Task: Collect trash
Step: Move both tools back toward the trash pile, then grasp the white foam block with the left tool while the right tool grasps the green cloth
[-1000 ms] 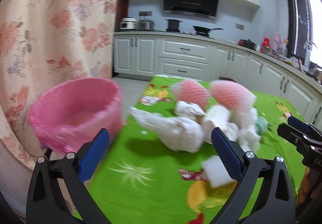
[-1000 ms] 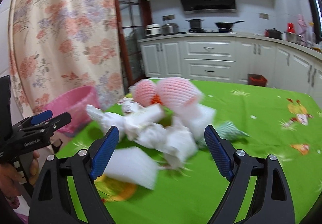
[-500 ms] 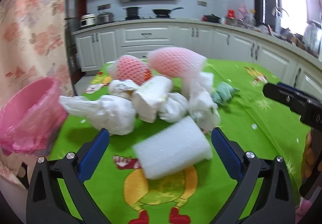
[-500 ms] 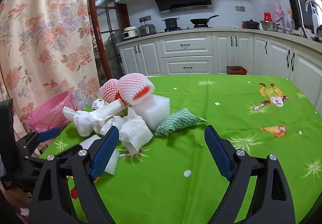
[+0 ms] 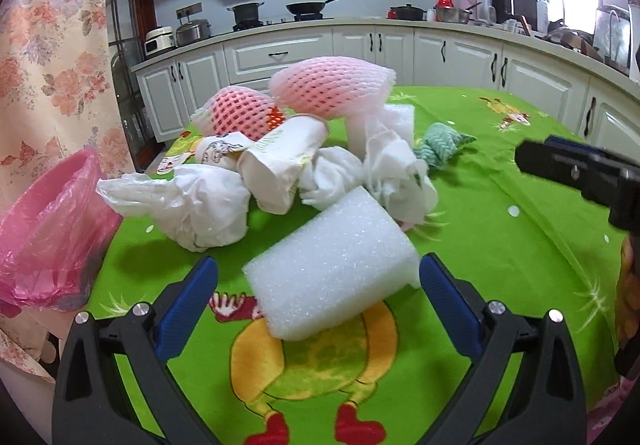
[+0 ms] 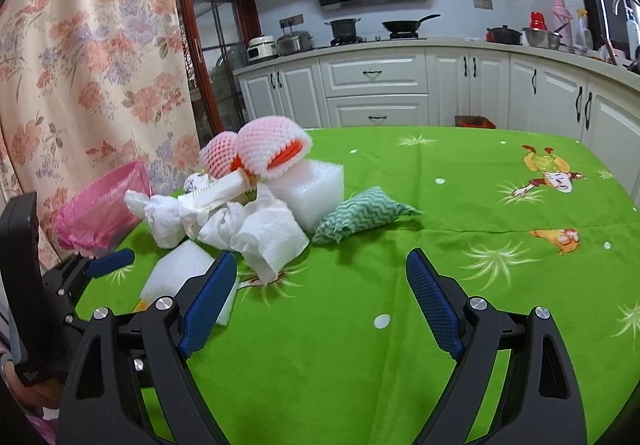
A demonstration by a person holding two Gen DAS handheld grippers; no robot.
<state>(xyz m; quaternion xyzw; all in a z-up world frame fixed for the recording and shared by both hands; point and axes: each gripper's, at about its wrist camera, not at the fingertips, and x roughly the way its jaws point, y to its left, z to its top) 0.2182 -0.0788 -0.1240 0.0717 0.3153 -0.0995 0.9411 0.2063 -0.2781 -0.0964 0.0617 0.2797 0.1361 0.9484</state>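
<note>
Foam block (image 5: pixel 332 269) between spread left gripper (image 5: pixel 318 287) pads, contact unclear, right gripper (image 6: pixel 322 299) spread, empty.

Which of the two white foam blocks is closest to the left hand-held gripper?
The front foam block, lying between the open left hand-held gripper fingers. The other foam block sits behind the pile under the pink net.
</note>
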